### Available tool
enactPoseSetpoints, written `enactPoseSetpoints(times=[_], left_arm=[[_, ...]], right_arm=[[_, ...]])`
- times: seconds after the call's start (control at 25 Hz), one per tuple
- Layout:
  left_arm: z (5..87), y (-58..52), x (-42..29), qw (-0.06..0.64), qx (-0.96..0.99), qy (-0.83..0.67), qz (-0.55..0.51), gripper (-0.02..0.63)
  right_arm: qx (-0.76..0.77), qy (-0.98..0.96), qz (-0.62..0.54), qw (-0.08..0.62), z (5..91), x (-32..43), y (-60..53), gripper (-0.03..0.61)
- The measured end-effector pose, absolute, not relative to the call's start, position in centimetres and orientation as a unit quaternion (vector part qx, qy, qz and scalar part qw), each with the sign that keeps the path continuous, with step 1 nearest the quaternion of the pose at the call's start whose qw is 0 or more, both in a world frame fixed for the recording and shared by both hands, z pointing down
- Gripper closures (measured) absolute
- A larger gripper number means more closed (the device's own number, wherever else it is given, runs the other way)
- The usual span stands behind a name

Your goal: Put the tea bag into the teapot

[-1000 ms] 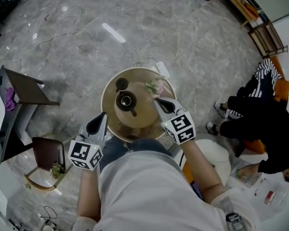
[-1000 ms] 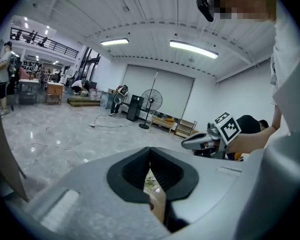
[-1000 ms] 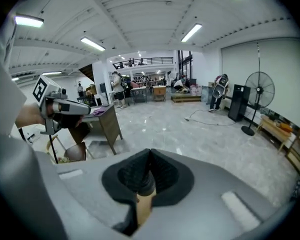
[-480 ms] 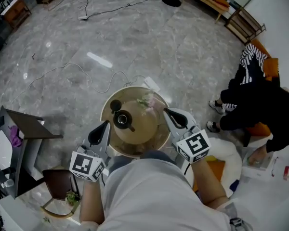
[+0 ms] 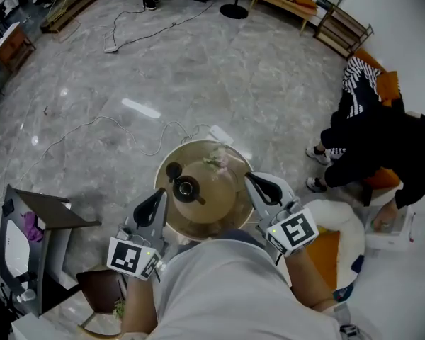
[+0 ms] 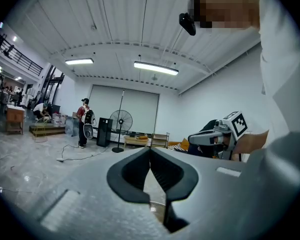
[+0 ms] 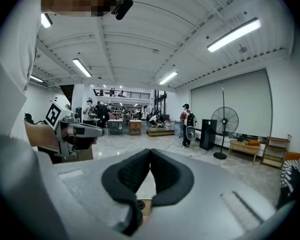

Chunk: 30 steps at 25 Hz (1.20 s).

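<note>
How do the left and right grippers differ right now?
The left gripper sits at the round table's left rim, the right gripper at its right rim. The left gripper points up-right in the head view, the right gripper up-left. Shared: both shut, empty, clear of the teapot.

A round desk (image 5: 223, 200) stands on the grey marble floor (image 5: 198, 69), with a small pink-and-green sprig (image 5: 216, 161) near its 1 o'clock rim. A white cable (image 5: 113, 122) trails at 10 o'clock. A person in black (image 5: 382, 144) sits at 3 o'clock, and a wooden rack (image 5: 343, 28) stands at 1 o'clock.
</note>
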State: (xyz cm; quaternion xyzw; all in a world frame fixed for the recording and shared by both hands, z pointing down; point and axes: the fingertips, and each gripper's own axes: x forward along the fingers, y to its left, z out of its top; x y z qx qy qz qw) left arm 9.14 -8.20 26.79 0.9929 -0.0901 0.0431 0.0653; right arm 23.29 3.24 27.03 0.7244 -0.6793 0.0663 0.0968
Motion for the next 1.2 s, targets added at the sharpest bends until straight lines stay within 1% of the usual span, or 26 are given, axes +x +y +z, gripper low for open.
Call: enactPoseSetpoints(times=[0.44,1.2], left_arm=[[26.6,-8.4,9.7,0.061,0.995,-0.065,0.044,0.606],[26.7,-7.7,10.2,0.06,0.995,-0.063,0.052,0.606]], right_arm=[[0.731,-0.674,0.08,0.071,27.8,22.3,2.7,0.575],[0.734,-0.672,0.079,0.062,28.0,22.6,2.9,0.575]])
